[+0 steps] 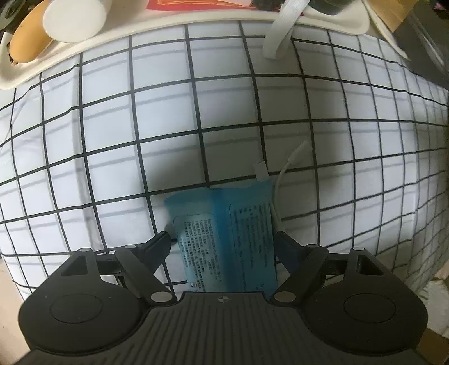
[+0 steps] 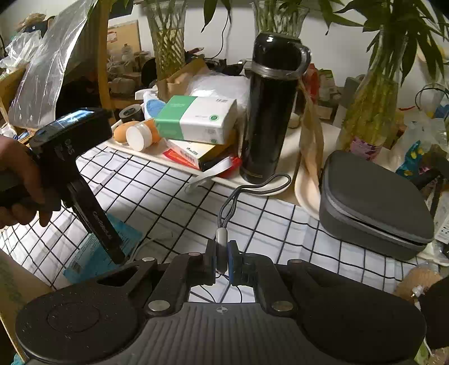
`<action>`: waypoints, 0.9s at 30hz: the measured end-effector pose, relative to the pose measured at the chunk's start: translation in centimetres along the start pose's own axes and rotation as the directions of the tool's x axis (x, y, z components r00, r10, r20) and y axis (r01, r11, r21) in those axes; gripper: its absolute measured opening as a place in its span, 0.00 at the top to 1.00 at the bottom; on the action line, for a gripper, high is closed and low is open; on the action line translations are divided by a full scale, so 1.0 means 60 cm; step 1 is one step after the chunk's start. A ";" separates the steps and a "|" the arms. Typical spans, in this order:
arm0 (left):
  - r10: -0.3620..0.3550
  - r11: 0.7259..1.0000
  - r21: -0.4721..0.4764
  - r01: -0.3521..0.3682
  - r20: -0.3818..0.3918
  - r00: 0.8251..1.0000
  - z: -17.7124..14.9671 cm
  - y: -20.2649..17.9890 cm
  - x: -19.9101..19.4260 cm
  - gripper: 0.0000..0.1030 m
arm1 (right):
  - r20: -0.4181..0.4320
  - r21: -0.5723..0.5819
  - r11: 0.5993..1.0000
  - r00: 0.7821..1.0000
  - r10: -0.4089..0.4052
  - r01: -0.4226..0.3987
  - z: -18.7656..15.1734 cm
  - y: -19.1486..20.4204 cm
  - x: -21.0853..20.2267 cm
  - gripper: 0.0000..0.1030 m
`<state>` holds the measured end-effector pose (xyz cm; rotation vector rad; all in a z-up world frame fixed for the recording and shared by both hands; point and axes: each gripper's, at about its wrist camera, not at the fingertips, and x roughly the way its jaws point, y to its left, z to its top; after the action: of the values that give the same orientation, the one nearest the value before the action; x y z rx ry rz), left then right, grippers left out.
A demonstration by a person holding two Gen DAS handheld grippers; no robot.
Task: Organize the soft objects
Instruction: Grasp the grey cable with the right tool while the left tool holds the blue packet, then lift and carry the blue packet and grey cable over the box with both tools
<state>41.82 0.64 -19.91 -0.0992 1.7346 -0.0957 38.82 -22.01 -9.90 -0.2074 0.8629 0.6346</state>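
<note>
Blue pouch [image 1: 224, 238], near the tray [image 1: 168, 19]: straddled by the wide-open left gripper [image 1: 221, 241], best closed squarely across it; cable plug [image 2: 220, 238] clamped in the right gripper [image 2: 221, 261].

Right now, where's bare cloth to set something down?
Free: the checked tablecloth between the cream tray and the blue printed packet, and in front of the grey zip case. Crowded: the tray, stacked with boxes around the black flask.
</note>
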 end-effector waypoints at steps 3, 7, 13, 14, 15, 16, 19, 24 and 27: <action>0.042 0.999 0.001 -0.042 0.001 0.999 0.002 -0.014 0.000 0.22 | 0.008 0.002 1.000 1.000 -0.005 0.005 -0.002 -0.002 -0.007 0.90; 0.123 0.992 0.014 -0.124 0.020 0.992 -0.006 -0.044 0.006 0.23 | 0.014 0.003 1.000 1.000 -0.015 0.015 -0.005 -0.001 -0.017 0.90; 0.117 0.993 -0.005 -0.117 0.059 0.991 -0.020 -0.050 -0.006 0.39 | 0.029 0.002 1.000 0.999 -0.013 0.013 -0.008 0.009 -0.036 0.90; 0.121 0.993 -0.010 -0.120 0.071 0.990 -0.022 -0.049 -0.010 0.40 | 0.031 0.004 1.000 0.999 -0.011 0.011 -0.009 0.009 -0.039 0.90; 0.128 0.992 -0.009 -0.127 0.084 0.988 -0.026 -0.039 -0.018 0.40 | 0.032 0.006 1.000 0.999 -0.010 0.010 -0.011 0.010 -0.042 0.90; 0.130 0.991 -0.010 -0.130 0.102 0.986 -0.030 -0.038 -0.025 0.40 | 0.033 0.009 1.000 0.999 -0.009 0.009 -0.012 0.010 -0.045 0.90; 0.112 0.994 -0.004 -0.113 0.146 0.983 -0.042 -0.035 -0.051 0.41 | 0.032 0.023 1.000 0.999 -0.005 0.004 -0.016 0.009 -0.052 0.90; 0.072 0.996 0.026 -0.083 0.276 0.958 -0.076 -0.033 -0.109 0.41 | 0.040 0.039 0.999 0.999 -0.008 0.006 -0.018 0.009 -0.065 0.90; 0.048 0.997 0.033 -0.064 0.365 0.930 -0.104 -0.030 -0.151 0.41 | 0.052 0.048 0.999 0.999 -0.009 0.006 -0.017 0.013 -0.076 0.90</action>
<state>37.18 0.01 -9.80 -0.0317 1.3609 -0.0685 35.50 -23.81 -7.04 -0.1505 0.8252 0.6094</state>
